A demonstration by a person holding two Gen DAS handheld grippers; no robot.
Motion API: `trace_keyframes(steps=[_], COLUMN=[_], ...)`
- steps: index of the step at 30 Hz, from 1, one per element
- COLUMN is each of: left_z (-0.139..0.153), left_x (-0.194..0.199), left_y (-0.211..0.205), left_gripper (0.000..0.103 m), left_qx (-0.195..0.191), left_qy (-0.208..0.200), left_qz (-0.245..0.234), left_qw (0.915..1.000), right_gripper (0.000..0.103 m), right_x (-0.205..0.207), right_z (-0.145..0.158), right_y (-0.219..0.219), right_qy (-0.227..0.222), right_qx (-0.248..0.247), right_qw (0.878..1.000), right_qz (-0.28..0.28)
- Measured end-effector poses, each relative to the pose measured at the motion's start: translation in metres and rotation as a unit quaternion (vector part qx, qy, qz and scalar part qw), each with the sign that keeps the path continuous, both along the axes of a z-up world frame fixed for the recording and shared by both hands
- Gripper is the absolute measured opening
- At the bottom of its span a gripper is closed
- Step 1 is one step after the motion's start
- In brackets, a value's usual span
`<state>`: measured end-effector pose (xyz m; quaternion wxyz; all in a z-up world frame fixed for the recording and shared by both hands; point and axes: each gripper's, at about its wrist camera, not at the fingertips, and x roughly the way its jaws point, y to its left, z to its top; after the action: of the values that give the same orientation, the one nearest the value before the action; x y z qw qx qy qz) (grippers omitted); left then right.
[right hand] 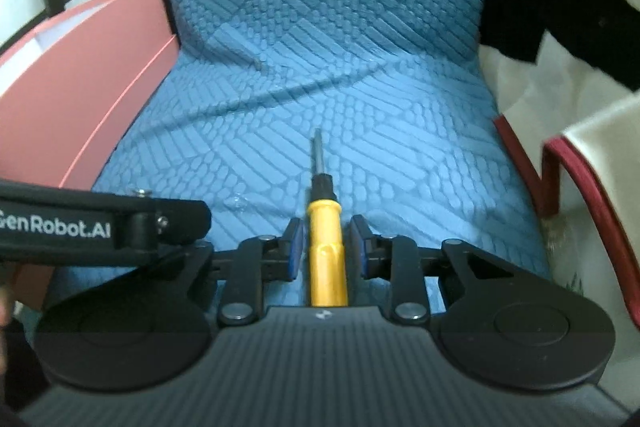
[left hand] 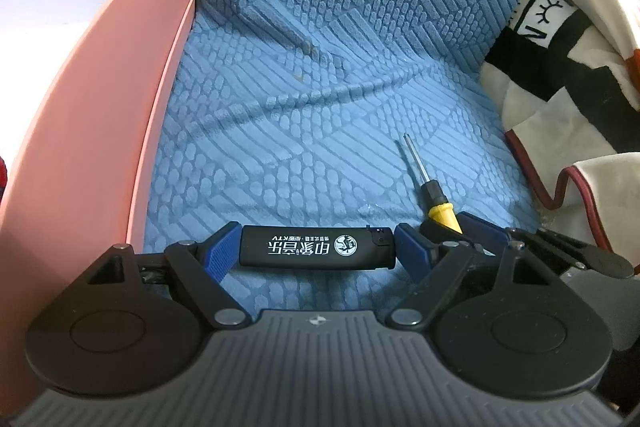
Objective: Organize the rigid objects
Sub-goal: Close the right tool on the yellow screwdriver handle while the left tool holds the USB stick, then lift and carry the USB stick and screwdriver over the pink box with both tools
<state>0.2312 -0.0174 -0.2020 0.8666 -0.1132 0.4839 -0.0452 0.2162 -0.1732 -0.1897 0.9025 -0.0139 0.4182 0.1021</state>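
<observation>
Screwdriver (right hand: 325,247) lies on the blue textured seat cover (right hand: 320,67), yellow handle near, metal shaft pointing away toward the far backrest; long axis runs near-to-far, nearly straight along the right claw (right hand: 325,247). That claw's blue pads stand narrow on either side of the handle, close against it; the picture is slightly blurred, so whether they press yet I cannot tell. Judgement: light, stiff, smooth plastic handle, a bit slippery and round, so it may roll or twist in the pads; take it mid-handle across the thick part, not on the thin shaft. Nothing fragile about it. Lighter (left hand: 316,249), black with white print, sits crosswise in the left claw (left hand: 316,249), held end to end between the blue pads, long axis left-to-right, metal cap end to the right. Judgement: also light and rigid, but an endwise hold is less secure than one across the flat sides, so it could pivot out. In the left wrist view the two claws sit just beside each other, the screwdriver immediately right of the lighter. Pink box (left hand: 120,107) stands at the left edge of the seat, the likely destination. Patterned blanket (left hand: 560,87) is bunched at the right.
</observation>
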Motion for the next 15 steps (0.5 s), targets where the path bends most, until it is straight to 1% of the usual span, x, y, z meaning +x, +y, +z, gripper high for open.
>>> trace_keyframes(steps=[2,4,9,13,15], left_z=[-0.001,-0.002,-0.005,-0.004,0.000], left_x=[0.001,0.002,0.003,0.001,-0.003], left_y=[0.000,-0.002,-0.003,-0.002,-0.002], left_gripper=[0.085,0.085,0.085,0.085,0.085], left_qx=[0.001,0.003,0.023,0.020,0.013], left_qy=[0.001,0.002,0.005,0.006,0.003], left_qz=[0.001,0.000,0.004,0.006,0.007], left_qw=[1.0000,1.0000,0.9997,0.9998,0.9999], right_gripper=[0.021,0.021,0.021,0.021,0.021], right_x=[0.001,0.001,-0.005,-0.011,-0.015], right_z=[0.001,0.001,0.005,0.010,0.014], right_y=[0.001,-0.002,-0.006,-0.012,-0.016], right_qy=[0.001,0.006,0.013,0.021,0.024], right_qx=[-0.002,0.005,0.012,0.032,0.039], right_qw=[1.000,1.000,1.000,0.999,0.998], right_qz=[0.002,-0.002,-0.017,-0.031,-0.040])
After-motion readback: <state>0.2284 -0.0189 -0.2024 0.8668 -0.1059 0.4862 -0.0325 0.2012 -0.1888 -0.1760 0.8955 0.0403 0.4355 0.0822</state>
